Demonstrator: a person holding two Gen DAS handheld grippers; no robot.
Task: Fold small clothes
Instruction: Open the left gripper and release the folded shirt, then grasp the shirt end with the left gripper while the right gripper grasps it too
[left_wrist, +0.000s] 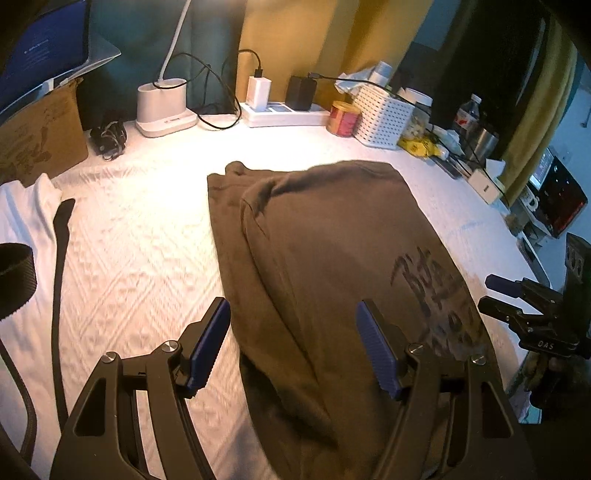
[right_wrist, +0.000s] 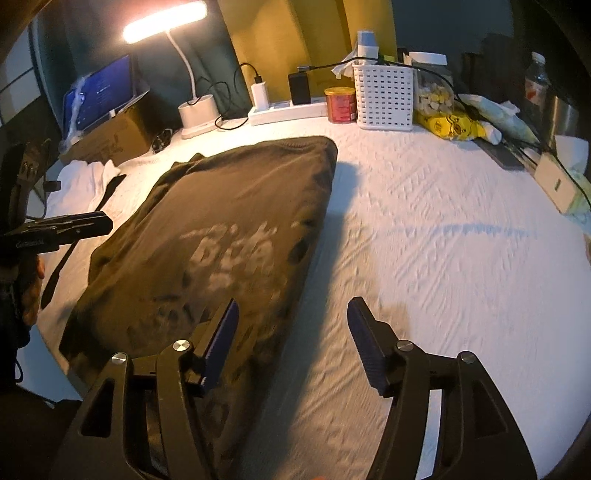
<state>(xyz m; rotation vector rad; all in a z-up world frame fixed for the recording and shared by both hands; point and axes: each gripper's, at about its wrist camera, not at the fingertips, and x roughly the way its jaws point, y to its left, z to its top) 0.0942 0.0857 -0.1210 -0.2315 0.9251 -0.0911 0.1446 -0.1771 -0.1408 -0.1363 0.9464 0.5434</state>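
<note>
A brown garment (left_wrist: 325, 236) with a dark print lies folded over on the white textured cover (left_wrist: 147, 258). My left gripper (left_wrist: 291, 347) hangs open above the garment's left edge, nothing between its blue pads. In the right wrist view the same brown garment (right_wrist: 221, 229) stretches away at the left. My right gripper (right_wrist: 293, 343) is open over the garment's right edge, its pads apart and empty. Each gripper shows at the side of the other's view: the right gripper (left_wrist: 498, 295) at the far right, the left gripper (right_wrist: 107, 223) at the far left.
A white garment (left_wrist: 22, 218) and a black strap (left_wrist: 61, 258) lie at the left. Along the back stand a lamp base (left_wrist: 164, 107), a power strip (left_wrist: 284, 112) with chargers, a red can (left_wrist: 343, 118), a white basket (left_wrist: 384, 114), bottles and a cardboard box (left_wrist: 40, 136).
</note>
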